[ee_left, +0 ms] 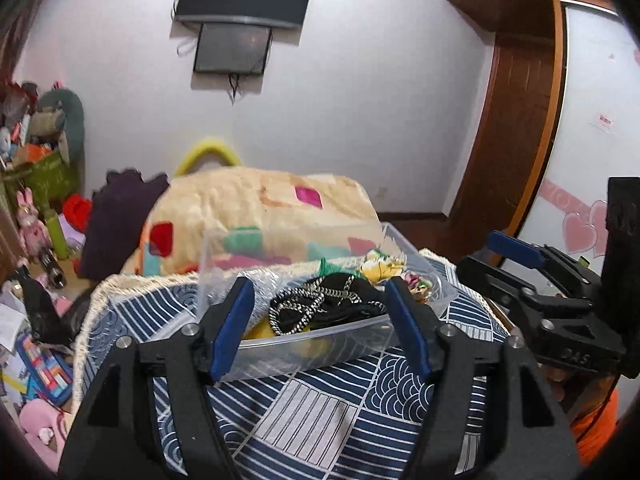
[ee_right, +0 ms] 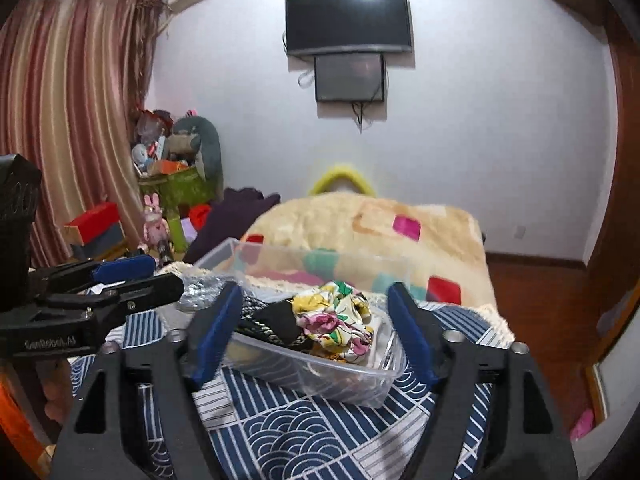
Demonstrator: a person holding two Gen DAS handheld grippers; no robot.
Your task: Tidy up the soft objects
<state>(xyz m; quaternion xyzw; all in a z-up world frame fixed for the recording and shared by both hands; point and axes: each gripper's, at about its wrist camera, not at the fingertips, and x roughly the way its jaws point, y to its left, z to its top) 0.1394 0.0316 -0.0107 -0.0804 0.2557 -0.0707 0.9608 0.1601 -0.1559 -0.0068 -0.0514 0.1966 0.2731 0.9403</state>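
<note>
A clear plastic box [ee_left: 304,340] sits on a blue-and-white patterned cloth [ee_left: 320,412]. It holds a black item with a braided cord [ee_left: 320,304], a floral fabric piece [ee_left: 380,268] and something yellow [ee_left: 264,330] underneath. The right wrist view shows the box [ee_right: 352,384], the black item [ee_right: 276,320] and the floral piece [ee_right: 340,320]. My left gripper [ee_left: 320,320] is open and empty just before the box's near wall. My right gripper [ee_right: 316,328] is open and empty, also facing the box. Each gripper shows in the other's view, the right one [ee_left: 516,248] and the left one [ee_right: 120,272].
A cream fleece blanket [ee_left: 256,208] with coloured patches lies behind the box. A purple cloth [ee_left: 116,216] and a green bin of plush toys [ee_right: 176,184] stand at the back left. A TV [ee_right: 348,20] hangs on the wall. Toys and papers litter the floor at left [ee_left: 36,352].
</note>
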